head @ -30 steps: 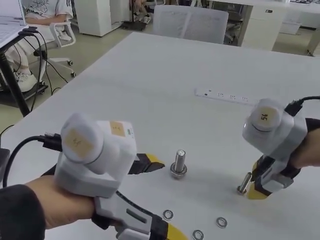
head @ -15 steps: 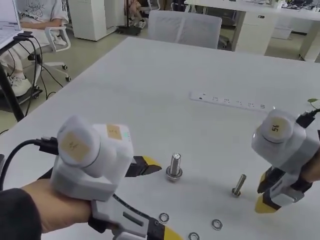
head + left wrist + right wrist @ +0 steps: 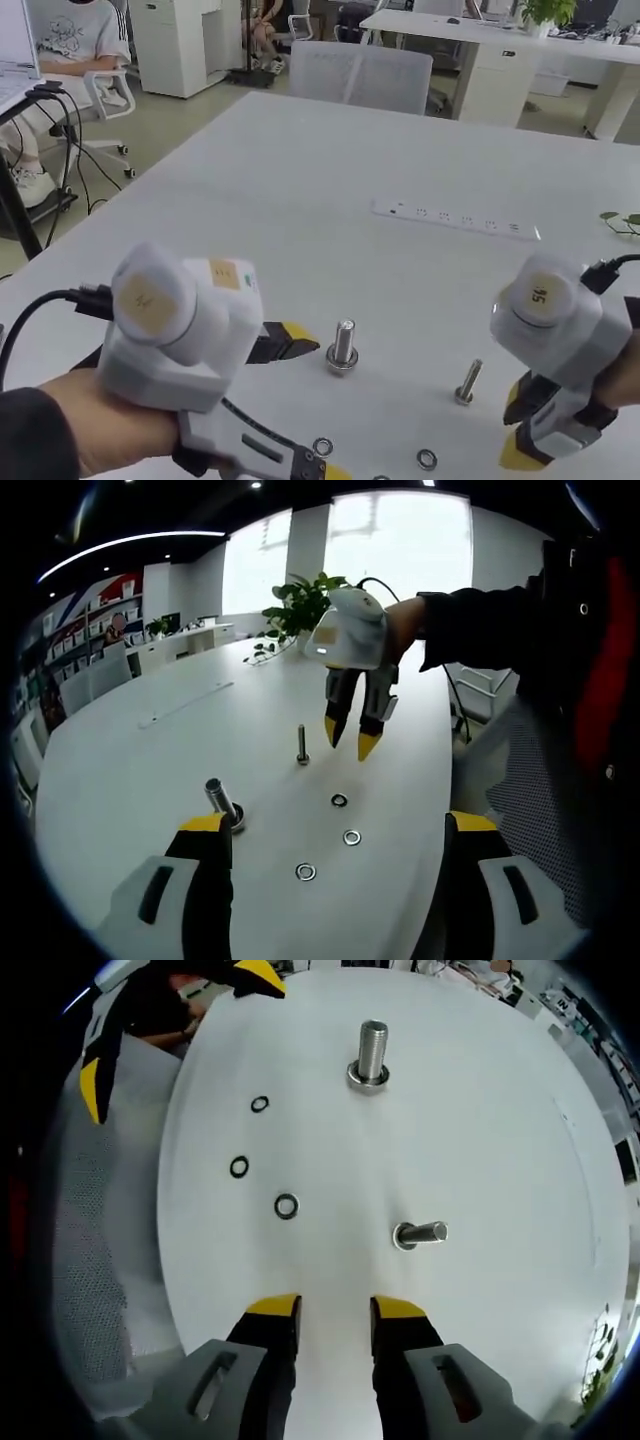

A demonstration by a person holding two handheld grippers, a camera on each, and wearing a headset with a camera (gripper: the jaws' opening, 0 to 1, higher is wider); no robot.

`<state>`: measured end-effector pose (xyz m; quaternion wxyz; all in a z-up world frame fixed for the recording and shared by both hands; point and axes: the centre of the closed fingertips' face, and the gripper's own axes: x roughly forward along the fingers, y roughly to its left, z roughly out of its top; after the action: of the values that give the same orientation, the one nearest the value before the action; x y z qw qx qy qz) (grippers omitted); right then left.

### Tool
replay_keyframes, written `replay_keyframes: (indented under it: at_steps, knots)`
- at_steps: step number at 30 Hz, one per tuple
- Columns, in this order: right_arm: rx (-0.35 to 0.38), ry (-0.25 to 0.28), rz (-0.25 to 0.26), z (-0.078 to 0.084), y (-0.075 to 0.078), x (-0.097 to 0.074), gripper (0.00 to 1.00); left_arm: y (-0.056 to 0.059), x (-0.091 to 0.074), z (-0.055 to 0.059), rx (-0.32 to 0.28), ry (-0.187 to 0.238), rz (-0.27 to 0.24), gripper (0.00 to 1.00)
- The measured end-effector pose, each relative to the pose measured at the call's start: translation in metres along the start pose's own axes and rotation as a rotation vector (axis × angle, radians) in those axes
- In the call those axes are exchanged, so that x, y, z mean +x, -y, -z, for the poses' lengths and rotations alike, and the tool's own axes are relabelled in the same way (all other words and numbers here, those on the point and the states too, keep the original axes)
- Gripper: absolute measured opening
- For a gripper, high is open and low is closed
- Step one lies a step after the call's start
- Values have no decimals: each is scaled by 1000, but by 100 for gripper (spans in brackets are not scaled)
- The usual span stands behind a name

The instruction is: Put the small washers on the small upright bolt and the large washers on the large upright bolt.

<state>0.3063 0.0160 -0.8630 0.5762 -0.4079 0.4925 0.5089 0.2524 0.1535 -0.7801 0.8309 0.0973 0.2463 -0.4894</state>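
The large bolt [image 3: 343,347] stands upright on the white worktop [image 3: 300,200]. The small bolt [image 3: 466,382] stands upright to its right, well apart. Three washers [image 3: 286,1205] lie loose on the worktop in front of the large bolt, on the person's side. The left claw [image 3: 337,822] is spread wide and empty, one tip just left of the large bolt. The right claw [image 3: 336,1307], jaws narrowly parted and holding nothing, hangs beyond the small bolt, away from the large bolt.

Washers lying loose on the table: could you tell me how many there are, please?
3 washers: one nearest the large bolt, one in the middle, one nearest the small bolt. Any ringing the large bolt's base cannot be told.
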Motion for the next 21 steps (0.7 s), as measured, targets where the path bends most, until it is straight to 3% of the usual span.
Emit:
replay_keyframes:
  at_steps: [8,21]
  knots:
    - [-39,6,-12,-15,-16,3,29,1,-4,-3,10,8,-6,87]
    - [-108,9,-25,-42,-30,8,29,2,-12,-6,18,20,-24,87]
